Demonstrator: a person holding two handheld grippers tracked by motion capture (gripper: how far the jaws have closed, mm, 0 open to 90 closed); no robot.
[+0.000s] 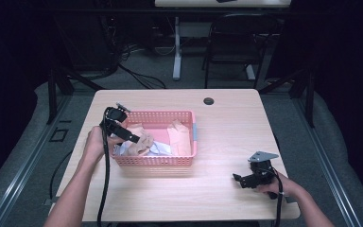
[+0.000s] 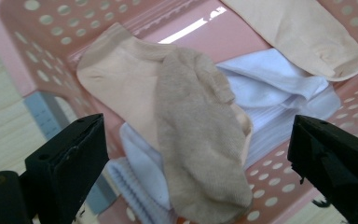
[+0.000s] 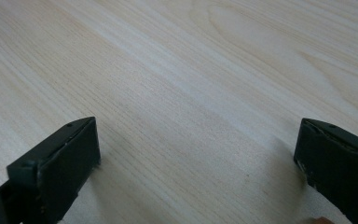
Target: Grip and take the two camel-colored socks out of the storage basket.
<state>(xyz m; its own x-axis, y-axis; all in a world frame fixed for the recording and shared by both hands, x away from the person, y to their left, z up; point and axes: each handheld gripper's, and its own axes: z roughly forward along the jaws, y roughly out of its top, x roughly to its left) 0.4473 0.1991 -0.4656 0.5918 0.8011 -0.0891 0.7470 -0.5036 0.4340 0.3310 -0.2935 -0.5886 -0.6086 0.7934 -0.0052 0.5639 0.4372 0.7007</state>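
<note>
Left gripper (image 2: 196,154), jaws wide and empty above the taupe sock (image 2: 200,140); closing may also snag the peach sock (image 2: 121,88), seemingly beneath it.

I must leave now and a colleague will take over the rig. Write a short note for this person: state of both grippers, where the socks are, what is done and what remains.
Left gripper: open, poised over the pink basket at its left end, jaws on either side of the grey-beige sock; nothing gripped yet.
Right gripper: open, holding nothing, low over bare table to the right of the basket.
Socks: all in the basket. The grey-beige one lies on top of a peach sock; white socks underneath; another peach sock at the far side.
Done: no sock lies on the table.
Left: probably close on the grey-beige sock and lift it out.
</note>
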